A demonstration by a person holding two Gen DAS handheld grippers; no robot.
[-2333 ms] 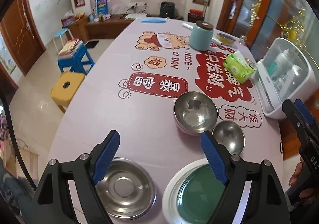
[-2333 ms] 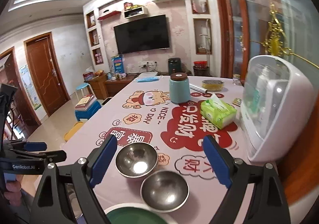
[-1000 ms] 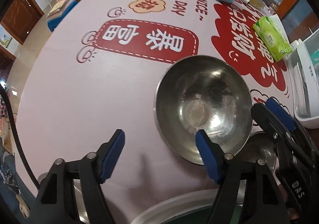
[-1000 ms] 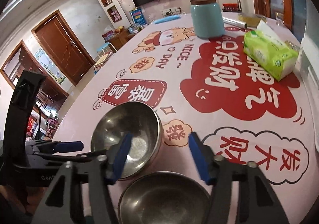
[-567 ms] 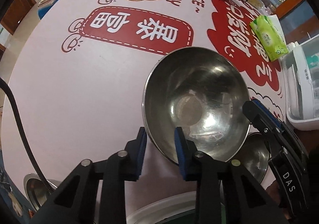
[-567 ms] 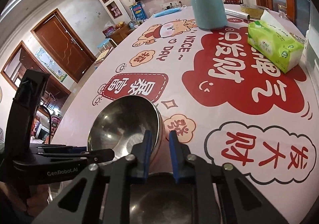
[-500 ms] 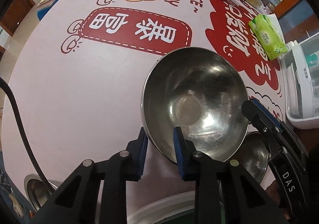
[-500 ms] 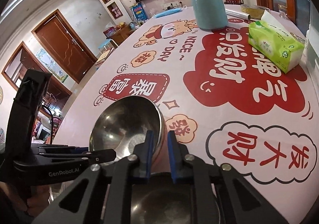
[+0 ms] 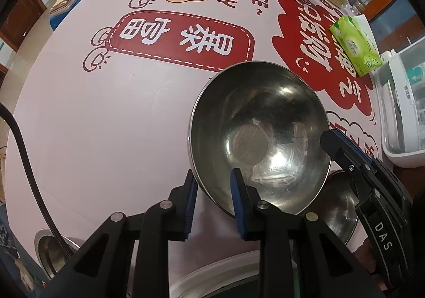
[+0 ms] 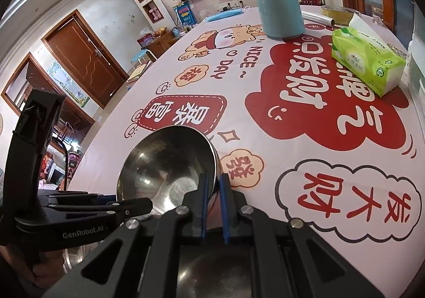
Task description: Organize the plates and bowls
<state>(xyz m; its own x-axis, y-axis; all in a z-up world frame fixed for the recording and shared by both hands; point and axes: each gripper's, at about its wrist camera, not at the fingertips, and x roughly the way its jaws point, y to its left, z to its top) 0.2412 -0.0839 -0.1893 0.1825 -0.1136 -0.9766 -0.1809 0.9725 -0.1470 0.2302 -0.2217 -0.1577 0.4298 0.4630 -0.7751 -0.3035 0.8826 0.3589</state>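
Both hand-held grippers, left (image 9: 212, 199) and right (image 10: 213, 205), pinch the steel bowl's (image 9: 260, 136) rim; lift evenly, keeping it level.

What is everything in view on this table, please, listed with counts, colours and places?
large bowl: one, steel, mid-table, rim pinched by both claws
small bowl: one, steel, beside the large bowl, nearer the person
dish: one, steel, near left edge
plate: one, white-rimmed, near edge
jar: one, teal, brown lid, far end
tissue pack: one, green, right side
tablecloth: one, pink with red prints
left claw: one, black, blue pads, shut on the large bowl's near rim
right claw: one, black, blue pads, shut on its right rim
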